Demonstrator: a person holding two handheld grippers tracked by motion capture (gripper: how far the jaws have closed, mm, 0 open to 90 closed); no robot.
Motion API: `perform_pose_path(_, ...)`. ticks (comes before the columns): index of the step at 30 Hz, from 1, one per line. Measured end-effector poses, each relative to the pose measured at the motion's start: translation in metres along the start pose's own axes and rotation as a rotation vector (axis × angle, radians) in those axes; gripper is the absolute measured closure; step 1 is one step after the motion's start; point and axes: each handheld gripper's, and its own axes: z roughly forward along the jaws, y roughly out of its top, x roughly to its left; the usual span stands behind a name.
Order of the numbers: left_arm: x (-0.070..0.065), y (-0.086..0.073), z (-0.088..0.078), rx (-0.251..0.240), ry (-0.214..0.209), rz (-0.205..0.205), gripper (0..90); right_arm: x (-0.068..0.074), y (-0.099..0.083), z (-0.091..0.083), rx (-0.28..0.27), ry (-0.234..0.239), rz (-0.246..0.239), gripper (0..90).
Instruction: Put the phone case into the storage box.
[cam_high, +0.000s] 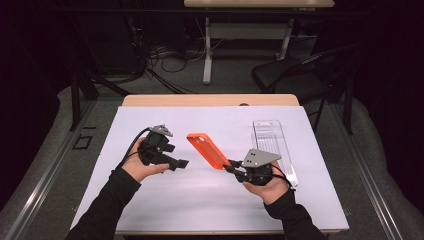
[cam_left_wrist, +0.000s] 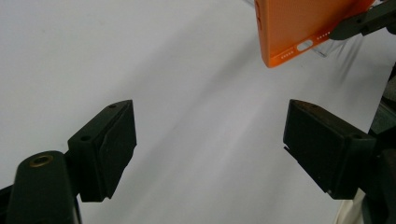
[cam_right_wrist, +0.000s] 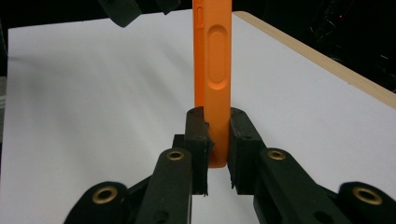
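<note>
Case: orange phone case (cam_high: 208, 150), held off the table (cam_high: 210, 200) near the middle, clamped at one end by the right gripper, rest slanting up and away toward the far left in the high view
Right gripper: (cam_high: 233, 165) in the right hand (cam_high: 270, 186), palm under the body, pointing left toward the other hand; grey plate on top
Right fingers: (cam_right_wrist: 198, 140) closed tight on the case's thin edge, one pad on each face; case stands edge-on between them in the right gripper view
Left gripper: (cam_high: 183, 163) in the left hand (cam_high: 142, 167), palm up, forearm in from bottom left, pointing right at the case, just short of it
Left fingers: (cam_left_wrist: 109, 144) wide apart, nothing between them, white table surface below; case's port end (cam_left_wrist: 299, 28) at top right of the left gripper view
Tray: clear plastic tray (cam_high: 272, 145) flat on the table, right side, just behind the right hand
Sleeves: dark, both arms
Writing: none readable on case, tray or grippers
</note>
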Motion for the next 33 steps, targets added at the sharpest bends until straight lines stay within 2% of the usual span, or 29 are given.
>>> perform_pose_path(9,-0.0078,0.0047,0.0020,-0.102,-0.015,0.015,21.0,-0.0024,-0.0034,0.0004,-0.034,0.012,0.066,80.4)
perform_pose_path(11,-0.0089,0.0052,0.0026,-0.112,-0.018,0.019,21.5,-0.0030,-0.0034,0.0000,-0.038,0.011,0.077,80.4)
perform_pose_path(14,-0.0093,0.0044,0.0038,-0.145,-0.029,0.007,23.8,-0.0041,-0.0043,0.0000,-0.052,0.016,0.104,80.4)
perform_pose_path(22,-0.0085,0.0030,0.0037,-0.169,-0.061,-0.028,31.0,-0.0060,-0.0062,0.0000,-0.077,0.032,0.147,80.4)
perform_pose_path(33,-0.0075,0.0032,0.0040,-0.166,-0.064,-0.066,37.9,-0.0070,-0.0082,0.0012,-0.087,0.037,0.168,80.4)
